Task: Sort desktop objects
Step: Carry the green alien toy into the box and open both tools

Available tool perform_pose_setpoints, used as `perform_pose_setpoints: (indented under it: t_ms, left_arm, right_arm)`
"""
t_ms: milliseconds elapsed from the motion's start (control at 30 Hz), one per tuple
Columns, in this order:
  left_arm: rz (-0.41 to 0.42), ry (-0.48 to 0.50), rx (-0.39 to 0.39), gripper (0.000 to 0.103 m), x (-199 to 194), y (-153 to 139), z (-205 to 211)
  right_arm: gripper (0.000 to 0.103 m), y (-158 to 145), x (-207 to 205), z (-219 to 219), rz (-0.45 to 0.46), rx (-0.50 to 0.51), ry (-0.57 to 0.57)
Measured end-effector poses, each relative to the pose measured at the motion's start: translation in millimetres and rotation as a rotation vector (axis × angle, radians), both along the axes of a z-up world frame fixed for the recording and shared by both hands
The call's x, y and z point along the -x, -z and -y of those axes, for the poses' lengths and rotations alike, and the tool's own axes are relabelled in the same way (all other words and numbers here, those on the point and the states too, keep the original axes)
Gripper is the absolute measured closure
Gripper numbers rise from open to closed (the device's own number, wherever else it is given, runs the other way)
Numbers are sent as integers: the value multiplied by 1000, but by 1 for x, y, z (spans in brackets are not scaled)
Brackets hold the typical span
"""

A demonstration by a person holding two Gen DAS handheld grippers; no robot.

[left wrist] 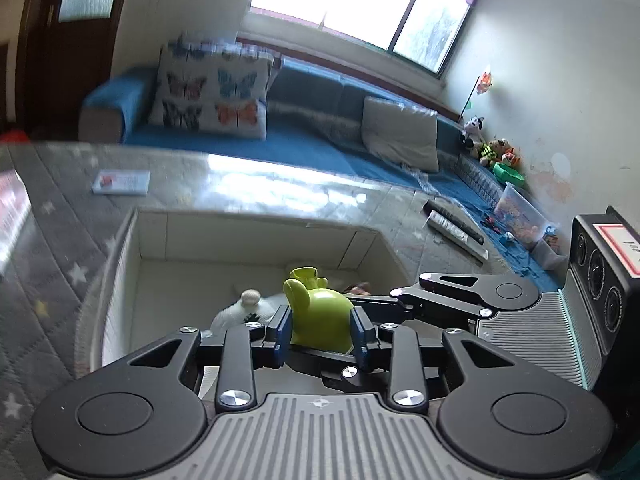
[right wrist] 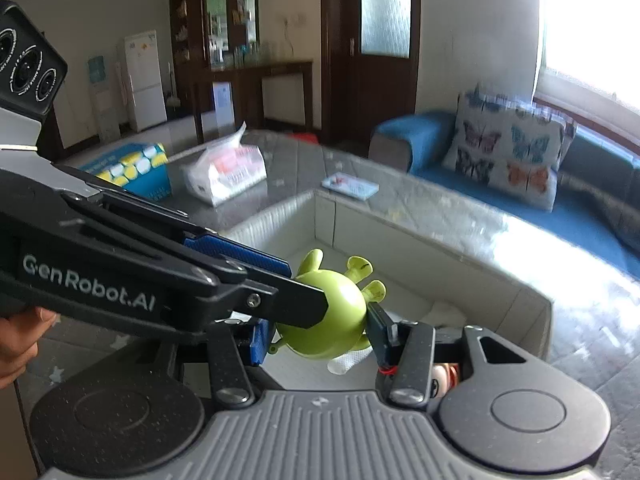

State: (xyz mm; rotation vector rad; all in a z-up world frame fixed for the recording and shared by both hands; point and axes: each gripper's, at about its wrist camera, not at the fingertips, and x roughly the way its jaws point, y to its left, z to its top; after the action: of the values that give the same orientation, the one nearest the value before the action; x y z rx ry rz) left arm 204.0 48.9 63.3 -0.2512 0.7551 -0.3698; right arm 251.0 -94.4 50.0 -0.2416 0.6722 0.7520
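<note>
A green toy figure (left wrist: 320, 318) is held above an open white box (left wrist: 256, 236) on the table. My left gripper (left wrist: 322, 334) is shut on the toy's body, blue pads on both sides. My right gripper (right wrist: 320, 334) also closes on the same green toy (right wrist: 328, 320), its pads touching left and right sides. The left gripper's arm (right wrist: 168, 280) crosses the right wrist view from the left. In the box lie a white item (left wrist: 248, 308) and a small figure's face (right wrist: 444, 374), both partly hidden.
The box (right wrist: 400, 236) sits on a grey star-patterned table (left wrist: 52, 240). On the table are a flat packet (left wrist: 120, 182), remotes (left wrist: 456, 228), a tissue pack (right wrist: 224, 174) and a blue-yellow box (right wrist: 132, 168). A blue sofa (left wrist: 304, 136) runs behind.
</note>
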Motion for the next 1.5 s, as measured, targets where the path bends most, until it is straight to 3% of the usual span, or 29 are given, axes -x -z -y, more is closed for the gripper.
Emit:
perform_pose_setpoints:
  t_ms: [267,667,1167,1233,1500]
  left_arm:
    - [-97,-3,40,70,-24,32,-14]
    - [-114,-16,47,68,-28,47,-17]
    - [-91,-51,19,68,-15,38,-16]
    - [-78,-53,12,68,-10,35,-15]
    - [-16,-59,-15,68,13,16,-7]
  right_arm:
    - [54,30,-23,-13,-74,69,-6]
    - [54,44,-27,-33,-37,162,-4]
    - [52,38,-16,-34,14,177,0]
    - [46,36,-14,-32,19,171,8]
    - [38,18,8,-17,72,136,33]
